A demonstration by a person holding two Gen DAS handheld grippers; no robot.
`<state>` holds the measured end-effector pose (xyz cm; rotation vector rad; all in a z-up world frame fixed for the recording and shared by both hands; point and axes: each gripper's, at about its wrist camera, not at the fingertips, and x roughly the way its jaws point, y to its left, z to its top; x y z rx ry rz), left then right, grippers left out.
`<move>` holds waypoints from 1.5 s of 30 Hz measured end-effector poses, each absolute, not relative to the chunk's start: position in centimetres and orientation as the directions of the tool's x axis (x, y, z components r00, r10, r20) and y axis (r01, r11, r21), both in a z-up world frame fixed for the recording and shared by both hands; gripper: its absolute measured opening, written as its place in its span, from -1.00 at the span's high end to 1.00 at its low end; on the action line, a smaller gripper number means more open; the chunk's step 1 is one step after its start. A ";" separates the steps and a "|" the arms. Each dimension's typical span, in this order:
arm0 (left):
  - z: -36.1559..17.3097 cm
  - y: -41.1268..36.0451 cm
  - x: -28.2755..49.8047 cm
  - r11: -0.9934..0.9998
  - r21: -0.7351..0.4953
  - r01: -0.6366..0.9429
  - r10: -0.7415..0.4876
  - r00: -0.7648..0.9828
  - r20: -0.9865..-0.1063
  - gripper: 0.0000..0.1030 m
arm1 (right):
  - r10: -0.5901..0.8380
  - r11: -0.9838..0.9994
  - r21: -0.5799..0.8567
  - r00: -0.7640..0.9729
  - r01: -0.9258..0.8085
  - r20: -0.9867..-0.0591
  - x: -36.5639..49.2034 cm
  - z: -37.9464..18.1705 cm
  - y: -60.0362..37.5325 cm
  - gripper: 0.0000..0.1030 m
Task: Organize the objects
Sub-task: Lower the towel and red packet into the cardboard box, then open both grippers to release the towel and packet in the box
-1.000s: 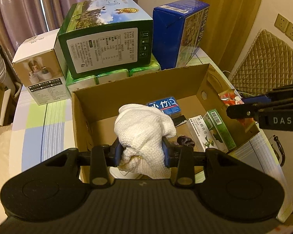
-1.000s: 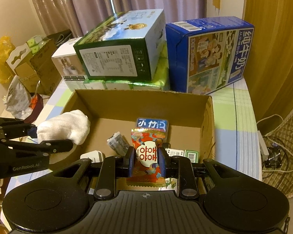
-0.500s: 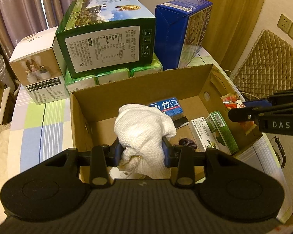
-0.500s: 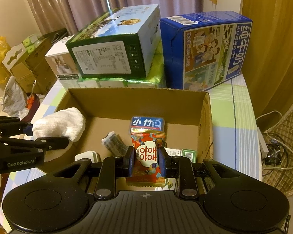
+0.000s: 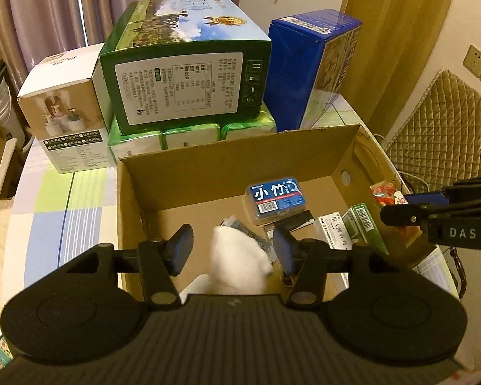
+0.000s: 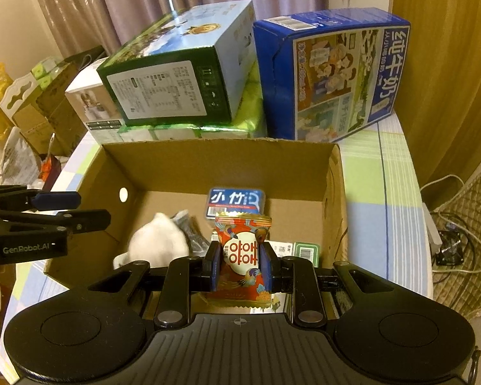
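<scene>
Over the cardboard box [image 5: 208,166], my left claw [image 5: 234,250] gapes wide and empty, the white cloth [image 5: 237,266] blurred inside the box beneath it. My right claw [image 6: 240,261] pinches a red snack packet [image 6: 242,253] above the box; releasing it seems next. Only the right view shows the packet's face.

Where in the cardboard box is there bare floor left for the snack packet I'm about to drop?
Bare floor lies along the cardboard box's back wall, left of the blue case, toward the left wall. The white cloth fills the near middle; the green carton and small boxes crowd the right. The right gripper holds the snack packet.
</scene>
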<state>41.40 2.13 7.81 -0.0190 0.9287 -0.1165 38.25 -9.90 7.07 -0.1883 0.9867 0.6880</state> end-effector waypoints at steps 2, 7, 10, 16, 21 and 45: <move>7.8 2.2 41.4 0.994 -0.063 0.089 -0.104 0.592 -0.799 0.04 | 0.448 0.775 0.153 0.362 -0.614 -0.817 38.2 7.0 -9.9 0.56; 7.9 2.4 41.2 0.994 -0.063 0.086 -0.102 0.592 -0.799 0.03 | 0.460 0.770 0.159 0.365 -0.617 -0.810 38.1 7.2 -9.5 0.56; 7.8 2.4 40.9 0.995 -0.058 0.086 -0.098 0.592 -0.800 -0.07 | 0.510 0.762 0.200 0.379 -0.616 -0.773 38.3 7.6 -9.6 0.36; 7.7 2.6 40.2 0.994 -0.062 0.086 -0.101 0.596 -0.796 -0.46 | 0.506 0.772 0.199 0.394 -0.604 -0.767 38.4 8.0 -9.9 -0.05; 7.9 2.3 39.1 0.995 -0.057 0.083 -0.095 0.603 -0.792 -0.62 | 0.493 0.770 0.177 0.397 -0.613 -0.774 37.4 8.2 -10.3 -0.17; 12.5 1.6 28.1 0.999 -0.037 0.012 -0.035 0.693 -0.720 -0.98 | 0.492 0.749 0.089 0.462 -0.656 -0.738 27.4 12.7 -13.3 -0.81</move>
